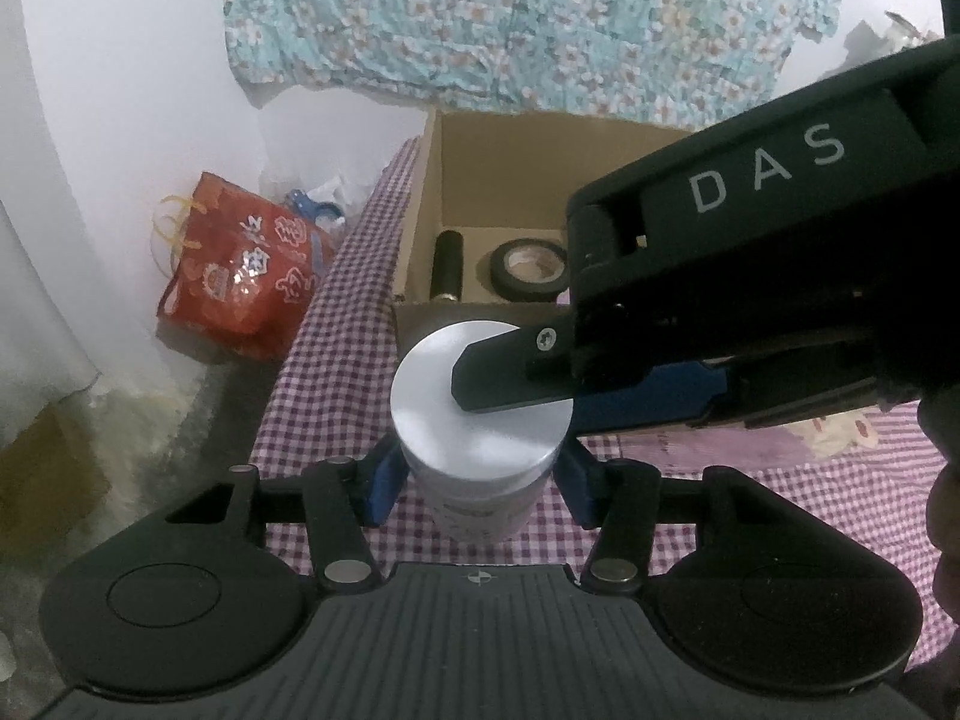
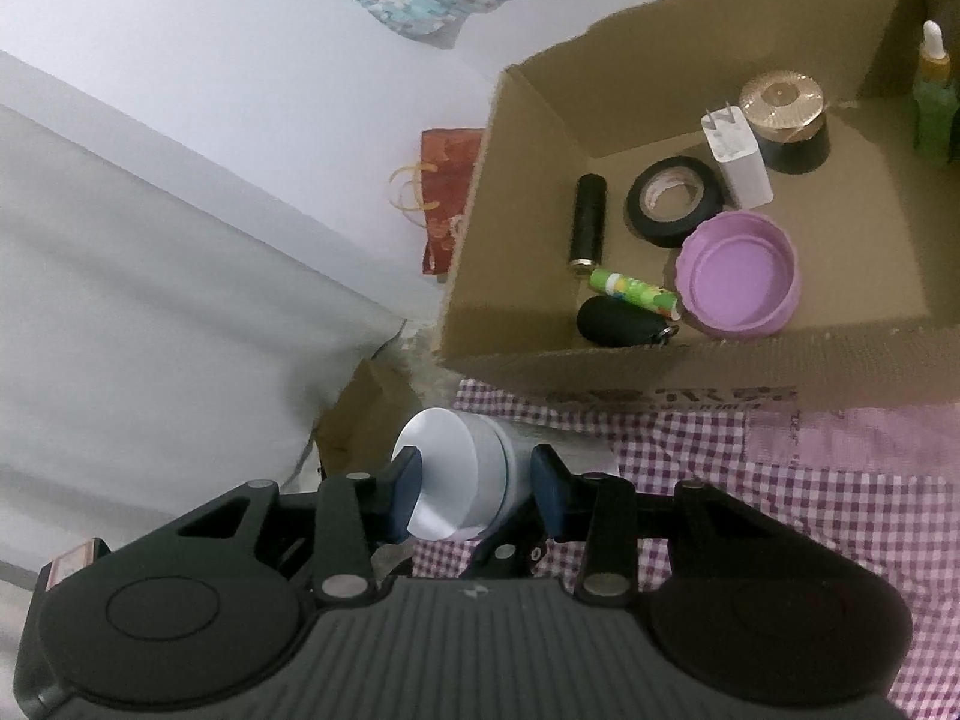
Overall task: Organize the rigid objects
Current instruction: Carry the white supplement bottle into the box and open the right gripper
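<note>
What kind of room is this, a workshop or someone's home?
Most likely a home, perhaps a bedroom. The work surface is covered with a purple checked cloth, a flowered fabric hangs on the white wall, and a red gift bag sits on the floor. A cardboard box holds household odds and ends.

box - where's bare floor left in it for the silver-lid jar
Bare floor runs along the cardboard box's left wall beyond the black tube, and behind the tape roll. The near corner around the purple lid is crowded.
</note>
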### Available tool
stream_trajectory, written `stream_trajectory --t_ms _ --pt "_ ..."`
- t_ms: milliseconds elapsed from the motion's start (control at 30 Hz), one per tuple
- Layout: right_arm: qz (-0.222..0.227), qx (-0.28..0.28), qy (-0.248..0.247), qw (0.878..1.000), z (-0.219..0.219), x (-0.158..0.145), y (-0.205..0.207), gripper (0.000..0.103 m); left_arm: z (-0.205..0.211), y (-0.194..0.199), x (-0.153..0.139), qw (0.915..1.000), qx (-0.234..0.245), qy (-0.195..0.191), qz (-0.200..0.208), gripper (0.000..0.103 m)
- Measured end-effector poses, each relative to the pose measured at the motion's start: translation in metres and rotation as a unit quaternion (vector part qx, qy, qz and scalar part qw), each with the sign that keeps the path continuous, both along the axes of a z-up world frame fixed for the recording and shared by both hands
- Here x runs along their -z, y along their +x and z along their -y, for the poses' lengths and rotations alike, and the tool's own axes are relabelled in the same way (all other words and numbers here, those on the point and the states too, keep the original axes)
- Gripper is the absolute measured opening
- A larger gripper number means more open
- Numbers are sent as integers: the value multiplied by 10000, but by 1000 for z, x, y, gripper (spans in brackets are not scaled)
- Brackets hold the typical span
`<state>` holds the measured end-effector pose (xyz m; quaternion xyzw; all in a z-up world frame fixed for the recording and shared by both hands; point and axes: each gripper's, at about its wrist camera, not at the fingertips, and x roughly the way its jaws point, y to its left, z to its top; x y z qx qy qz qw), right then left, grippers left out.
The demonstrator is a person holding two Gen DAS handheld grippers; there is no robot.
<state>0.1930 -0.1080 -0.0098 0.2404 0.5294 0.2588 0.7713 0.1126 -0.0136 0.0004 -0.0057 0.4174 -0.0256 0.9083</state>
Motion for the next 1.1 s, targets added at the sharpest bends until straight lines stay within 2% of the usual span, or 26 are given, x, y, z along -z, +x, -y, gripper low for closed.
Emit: stream_trajectory --t_ms 133,400,600,700,867,1100 --pt "151 -50 79 9998 1 -17 -13 43 1 -12 -18 9998 11 76 177 52" --pt "725 -3 379 9967 16 -71 -32 43 15 -24 -73 9969 128 355 686 52" --pt "1192 109 391 9920 42 -110 -27 43 43 -4 -106 9941 381 402 936 52" --pt "1345 265 303 9901 62 -123 -16 43 61 12 -112 9932 544 280 993 52" --pt "1325 541 147 9896 94 -120 10 44 96 44 -103 9924 820 233 889 52" --pt "807 845 114 9931 136 -70 49 44 128 91 -59 9938 1093 66 200 52"
